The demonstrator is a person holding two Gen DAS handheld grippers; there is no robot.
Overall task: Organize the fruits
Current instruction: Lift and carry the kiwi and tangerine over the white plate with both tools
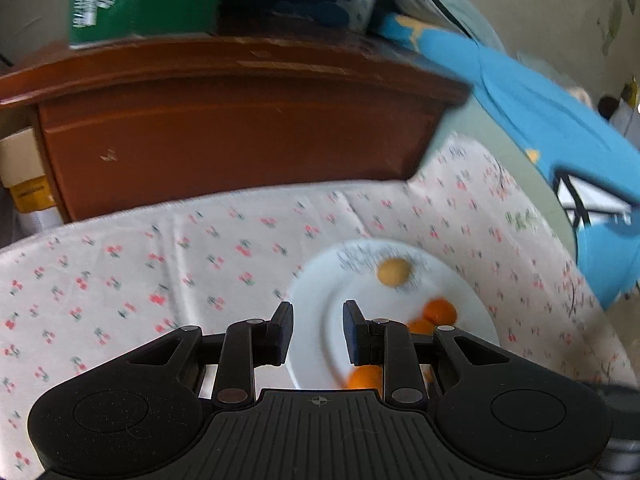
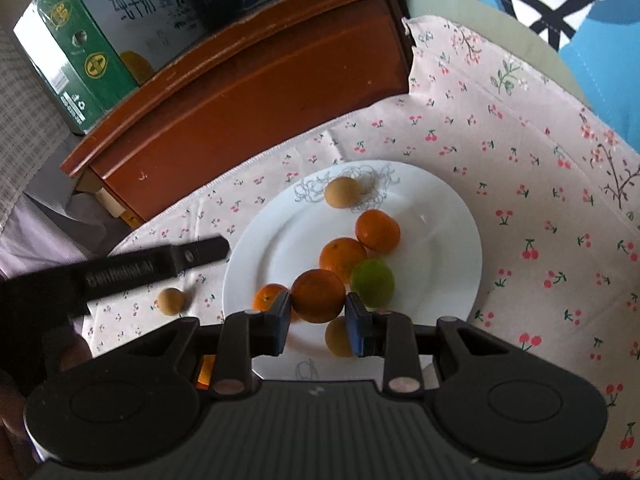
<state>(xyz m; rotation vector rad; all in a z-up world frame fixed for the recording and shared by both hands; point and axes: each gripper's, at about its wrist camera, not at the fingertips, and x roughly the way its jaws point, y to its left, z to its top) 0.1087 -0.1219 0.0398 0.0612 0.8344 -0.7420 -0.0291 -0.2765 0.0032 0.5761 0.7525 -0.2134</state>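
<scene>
Right tool (image 2: pixel 318 322): grips a big orange (image 2: pixel 318 296) tight between both pads, over the near part of a white plate (image 2: pixel 440 240). Cannot tell if that orange rests on the plate or hangs just above.

Just left of the big orange, a small orange (image 2: pixel 267 298). Just right, a green fruit (image 2: pixel 373 282), touching a middle orange (image 2: pixel 342 258). A little farther, one more orange (image 2: pixel 378 230). At the far side of the plate, a tan round fruit (image 2: pixel 342 192). Nearest of all, under the right pad, a second tan fruit (image 2: pixel 337 338).

Left tool (image 1: pixel 318 330): pulled in narrow, nothing between the pads, up over the left rim of the plate.

Off the plate to the left, alone on the cherry cloth (image 2: pixel 520 160), a little tan fruit (image 2: pixel 171 300).

Under the cloth, a pale green counter (image 2: pixel 460 4). Beyond, at the far side, a brown wooden board (image 2: pixel 260 92) with a green box (image 2: pixel 76 56) on top. Far right, a blue cloth (image 2: pixel 600 40).
</scene>
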